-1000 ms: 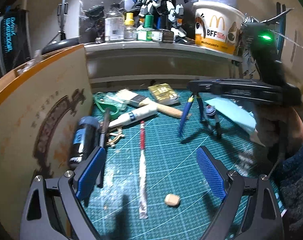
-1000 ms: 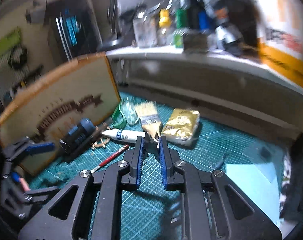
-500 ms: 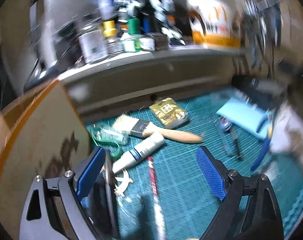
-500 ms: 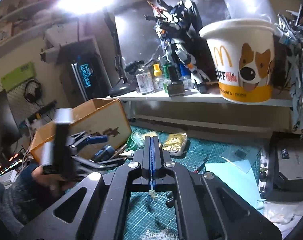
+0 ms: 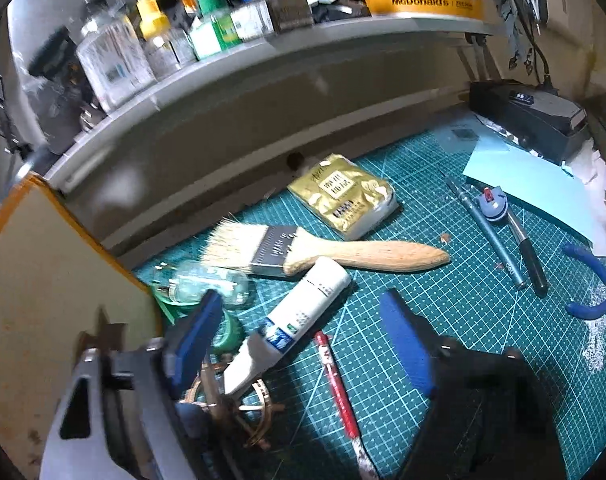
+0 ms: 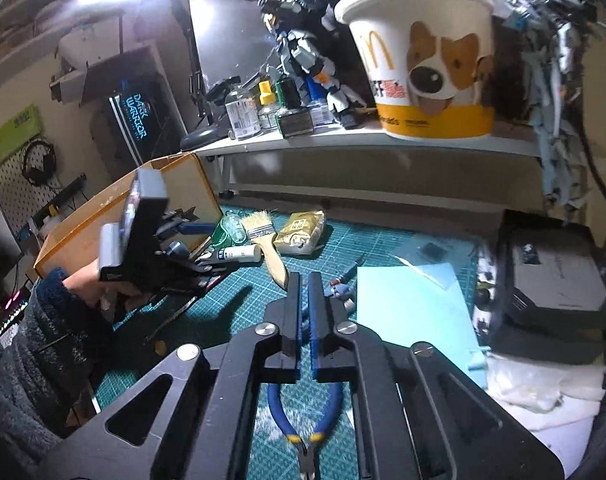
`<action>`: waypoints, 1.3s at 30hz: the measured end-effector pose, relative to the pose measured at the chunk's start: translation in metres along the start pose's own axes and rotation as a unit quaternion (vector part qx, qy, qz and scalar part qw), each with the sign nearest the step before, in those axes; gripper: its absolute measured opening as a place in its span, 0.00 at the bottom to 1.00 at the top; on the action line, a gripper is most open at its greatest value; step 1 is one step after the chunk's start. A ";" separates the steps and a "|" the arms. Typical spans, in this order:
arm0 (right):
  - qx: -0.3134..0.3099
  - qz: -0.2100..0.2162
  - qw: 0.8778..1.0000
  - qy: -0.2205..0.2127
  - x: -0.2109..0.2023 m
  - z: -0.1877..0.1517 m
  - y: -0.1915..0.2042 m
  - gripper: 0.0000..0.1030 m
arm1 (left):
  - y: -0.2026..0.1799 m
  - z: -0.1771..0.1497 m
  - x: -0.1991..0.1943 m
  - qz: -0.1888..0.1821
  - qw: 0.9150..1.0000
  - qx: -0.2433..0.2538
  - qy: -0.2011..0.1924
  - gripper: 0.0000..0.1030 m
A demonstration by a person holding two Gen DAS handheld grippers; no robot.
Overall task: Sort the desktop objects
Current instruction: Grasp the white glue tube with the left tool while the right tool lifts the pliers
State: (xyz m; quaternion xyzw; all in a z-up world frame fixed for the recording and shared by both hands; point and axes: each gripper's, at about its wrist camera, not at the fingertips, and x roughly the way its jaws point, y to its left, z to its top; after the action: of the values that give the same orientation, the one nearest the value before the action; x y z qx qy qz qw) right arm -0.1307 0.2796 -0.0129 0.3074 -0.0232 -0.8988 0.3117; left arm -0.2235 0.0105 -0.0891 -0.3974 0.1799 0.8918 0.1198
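My left gripper (image 5: 303, 340) hangs low over the green cutting mat (image 5: 463, 320), and its jaws are closing. Between its blue pads (image 5: 195, 332) lie a white tube (image 5: 303, 312) and the tip of a red pencil (image 5: 339, 384); the pads touch neither. Just beyond are a wooden paintbrush (image 5: 343, 252), a gold packet (image 5: 343, 196) and a clear green bottle (image 5: 199, 284). My right gripper (image 6: 305, 312) is shut and holds nothing. It hovers over the blue-handled pliers (image 6: 303, 412), which lie on the mat.
An orange-edged box (image 5: 43, 300) stands at the left, against the left gripper. A shelf (image 5: 263, 52) with bottles and a paper bucket (image 6: 423, 60) runs along the back. Light blue paper (image 5: 535, 188), a grey pen (image 5: 487, 232) and a black device (image 5: 535, 120) lie at the right.
My left gripper swung left and down to the white tube, rolled, and its jaws narrowed. The right gripper closed and pulled back; the pliers that hung from it now lie on the mat.
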 end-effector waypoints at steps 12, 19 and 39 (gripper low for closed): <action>-0.004 0.001 0.999 0.034 -0.012 -0.016 0.002 0.11 | -0.001 0.002 0.024 -0.031 0.999 0.008 0.040 0.31; -0.005 0.005 0.999 0.046 -0.012 -0.022 0.008 0.13 | -0.015 -0.004 0.008 -0.103 0.992 -0.024 0.067 0.22; -0.111 -0.075 0.975 0.179 0.030 -0.094 0.038 0.37 | -0.024 -0.017 -0.028 -0.087 0.991 -0.097 0.014 0.22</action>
State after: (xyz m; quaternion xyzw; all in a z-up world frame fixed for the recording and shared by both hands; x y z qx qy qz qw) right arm -0.0750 0.2462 -0.0961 0.4274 0.1565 -0.8470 0.2745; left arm -0.1854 0.0230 -0.0841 -0.4335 0.0590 0.8858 0.1549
